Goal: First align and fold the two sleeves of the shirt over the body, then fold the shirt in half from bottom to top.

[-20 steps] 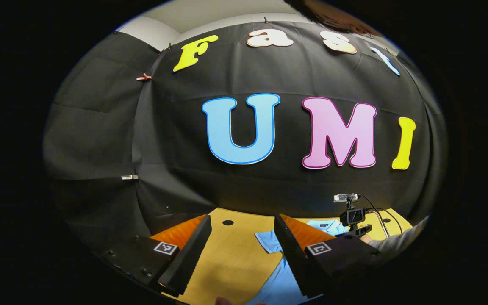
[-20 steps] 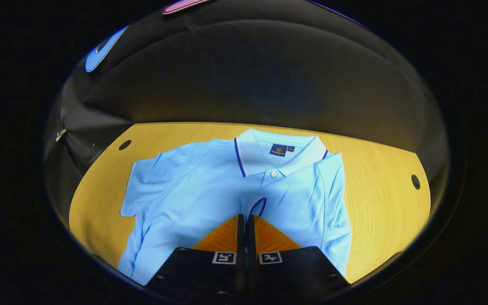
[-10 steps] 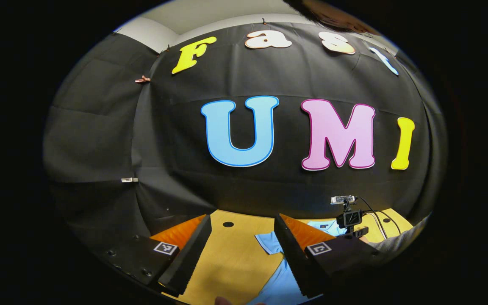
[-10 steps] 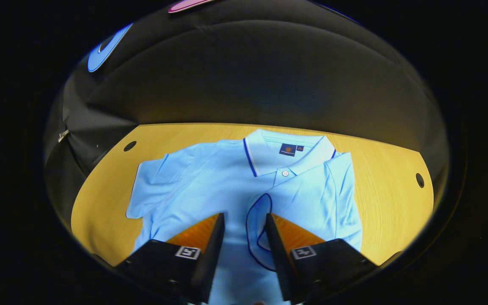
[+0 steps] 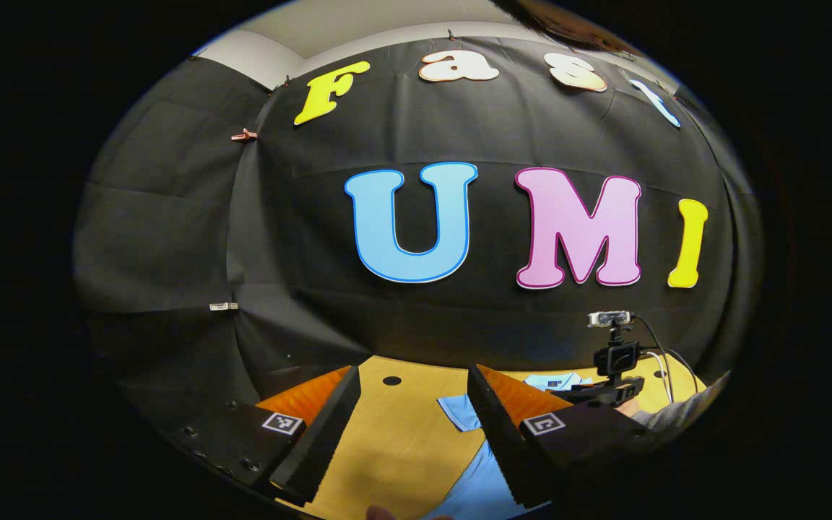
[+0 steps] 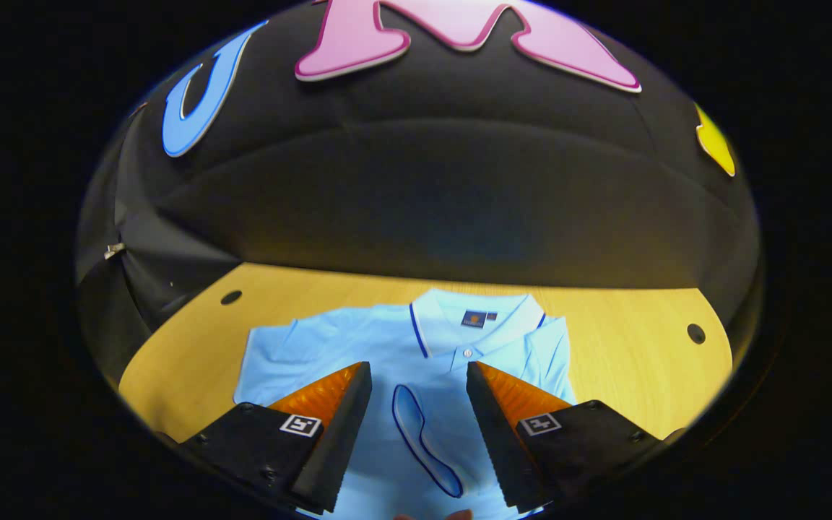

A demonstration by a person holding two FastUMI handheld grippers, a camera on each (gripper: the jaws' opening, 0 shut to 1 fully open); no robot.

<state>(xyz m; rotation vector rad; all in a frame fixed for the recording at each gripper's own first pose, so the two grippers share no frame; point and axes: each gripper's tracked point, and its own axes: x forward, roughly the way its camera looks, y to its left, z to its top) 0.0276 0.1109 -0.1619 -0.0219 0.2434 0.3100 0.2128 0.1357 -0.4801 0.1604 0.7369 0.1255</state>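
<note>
The light blue shirt lies flat on the wooden worktop, collar toward the black cloth wall. Taking the collar as the landmark: one sleeve is already folded over the body, its dark-trimmed cuff lying just below the collar's button placket near the middle of the chest. The other sleeve is spread out flat on the worktop, well to the left of the collar in the right gripper view. Beyond the collar, near the worktop's far corners, sit two small dark holes.

The right hand-held gripper hangs above the shirt, below the collar in its own view, fingers wide apart and holding nothing; the folded cuff lies between them, untouched. In the left gripper view the same tool appears just beside the collar, with a grey sleeve behind it.

The left hand-held gripper is also wide open and empty, above bare worktop at the side of the shirt, well away from the collar, its camera aimed mostly at the wall.
</note>
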